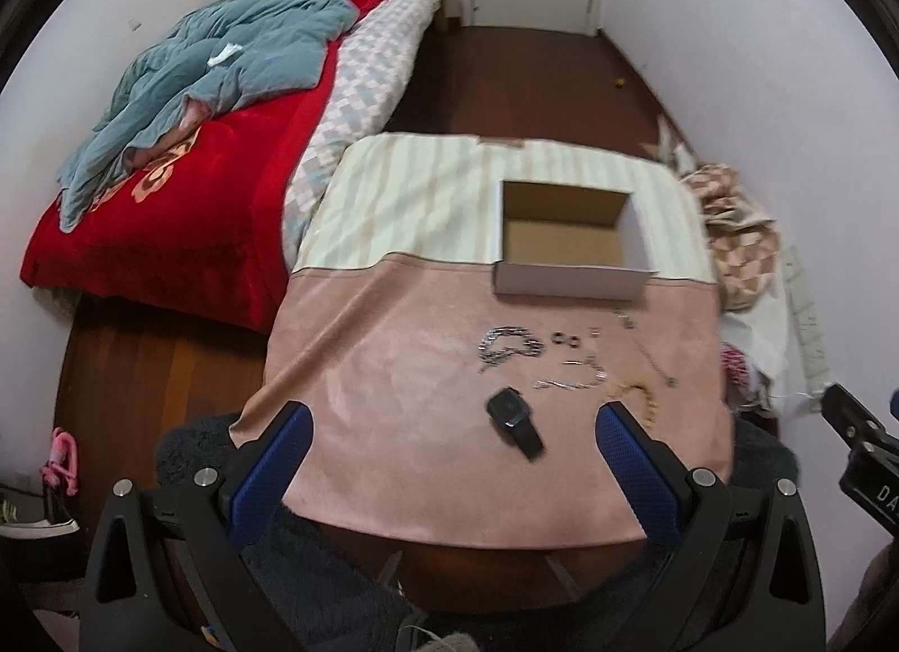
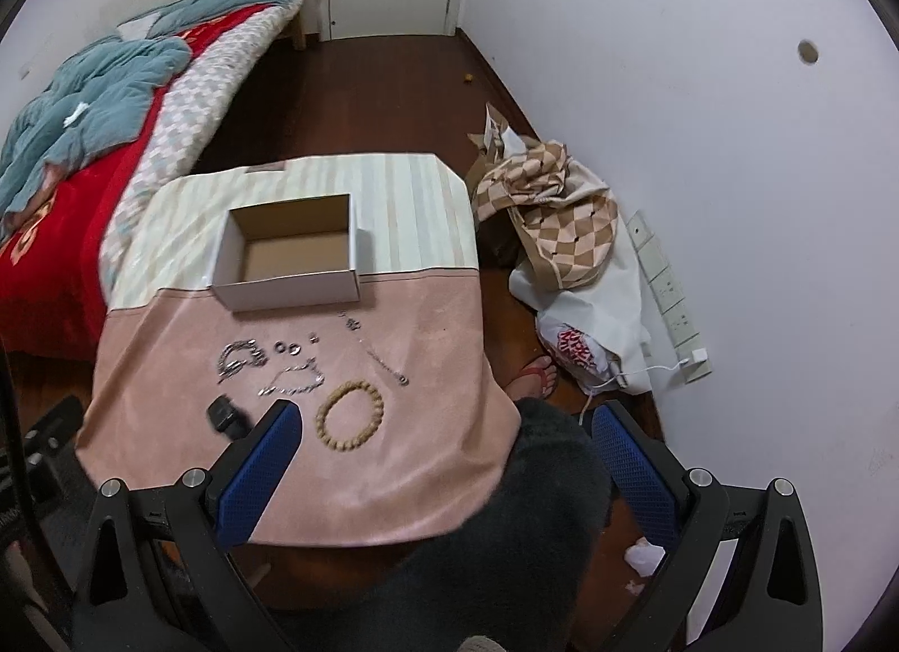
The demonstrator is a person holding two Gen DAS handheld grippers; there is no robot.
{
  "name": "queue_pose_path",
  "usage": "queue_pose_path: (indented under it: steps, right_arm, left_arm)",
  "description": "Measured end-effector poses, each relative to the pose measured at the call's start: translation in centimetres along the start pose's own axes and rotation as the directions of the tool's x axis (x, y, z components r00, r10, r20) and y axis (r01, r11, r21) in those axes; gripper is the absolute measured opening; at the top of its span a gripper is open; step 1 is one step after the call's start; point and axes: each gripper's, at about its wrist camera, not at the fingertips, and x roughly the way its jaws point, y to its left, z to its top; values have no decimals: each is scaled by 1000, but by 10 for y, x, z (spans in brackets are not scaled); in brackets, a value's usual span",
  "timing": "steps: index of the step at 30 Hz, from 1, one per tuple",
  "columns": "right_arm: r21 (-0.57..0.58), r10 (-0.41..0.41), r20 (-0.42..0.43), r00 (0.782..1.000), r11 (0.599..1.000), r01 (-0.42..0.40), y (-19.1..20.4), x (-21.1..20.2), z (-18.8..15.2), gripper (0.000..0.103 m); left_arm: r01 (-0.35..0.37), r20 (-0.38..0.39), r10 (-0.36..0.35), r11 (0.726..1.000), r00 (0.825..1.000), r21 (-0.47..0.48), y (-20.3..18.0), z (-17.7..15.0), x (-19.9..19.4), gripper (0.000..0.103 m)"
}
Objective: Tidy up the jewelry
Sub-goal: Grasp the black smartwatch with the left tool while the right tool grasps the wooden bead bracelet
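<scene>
Bedroom floor, bed (image 1: 185,157) and cloth-covered table (image 1: 393,371). Left wrist view: left gripper (image 1: 449,427) gapes wide, empty, above a black watch (image 1: 514,419) and silver chains (image 1: 508,348); the cardboard box (image 1: 567,236) holds nothing. Right wrist view: right gripper (image 2: 446,427) likewise wide and empty, near the bead bracelet (image 2: 349,415). No piece is boxed yet; all sorting remains.

left gripper (image 1: 452,424): fingers spread wide, holding nothing | right gripper (image 2: 446,427): fingers spread wide, holding nothing
</scene>
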Motion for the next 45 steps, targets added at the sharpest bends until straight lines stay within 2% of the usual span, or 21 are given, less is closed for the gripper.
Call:
queue_pose_path:
  steps: [6, 12, 16, 19, 22, 23, 27, 28, 30, 32, 33, 35, 37, 41, 45]
  right_arm:
    - [8, 14, -127, 992, 1000, -13, 10, 102, -6, 103]
    - [23, 35, -260, 965, 999, -30, 24, 189, -31, 90]
    - [51, 83, -299, 951, 996, -71, 32, 222, -47, 82]
    - [70, 106, -322, 941, 994, -87, 36, 238, -56, 72]
    - [83, 125, -347, 930, 991, -103, 38, 247, -63, 60]
    - [70, 117, -329, 937, 993, -99, 40, 245, -64, 58]
    - [50, 112, -319, 941, 994, -101, 45, 241, -65, 56]
    - [47, 112, -317, 942, 994, -102, 46, 240, -65, 55]
    - [40, 112, -317, 942, 994, -105, 48, 239, -65, 55]
    - [39, 113, -318, 941, 994, -107, 49, 238, -66, 54]
    - [36, 113, -317, 942, 994, -107, 48, 240, -65, 54]
    - [35, 114, -315, 942, 993, -108, 47, 241, -63, 54]
    - [34, 113, -312, 943, 994, -108, 48, 241, -63, 54]
    - [26, 113, -303, 946, 994, -110, 45, 243, -63, 54]
    - [21, 112, -293, 949, 994, -110, 48, 241, -64, 54]
  left_arm:
    - [-96, -84, 97, 995, 992, 17, -5, -6, 71, 103]
    - [-134, -167, 136, 991, 977, 20, -7, -22, 119, 103]
    - [-110, -231, 111, 994, 967, 18, -11, -36, 140, 103]
    - [-78, -270, 76, 997, 960, 5, -15, -43, 151, 102]
    - [-19, -316, 6, 999, 949, -38, -19, -49, 162, 102]
    - [1, -328, -19, 999, 944, -55, -20, -49, 165, 102]
    - [52, -356, -89, 992, 930, -113, -28, -50, 179, 102]
    - [67, -352, -107, 990, 930, -124, -31, -49, 182, 100]
    - [77, -344, -116, 989, 932, -125, -36, -47, 188, 89]
    - [82, -350, -120, 989, 929, -120, -41, -46, 195, 64]
    - [86, -356, -124, 989, 926, -119, -43, -46, 198, 58]
    - [92, -355, -127, 989, 926, -114, -42, -44, 205, 37]
    - [92, -342, -117, 992, 932, -90, -43, -43, 207, 30]
    - [75, -301, -76, 997, 950, -14, -51, -42, 209, 30]
    - [66, -284, -56, 998, 957, 24, -52, -32, 211, 30]
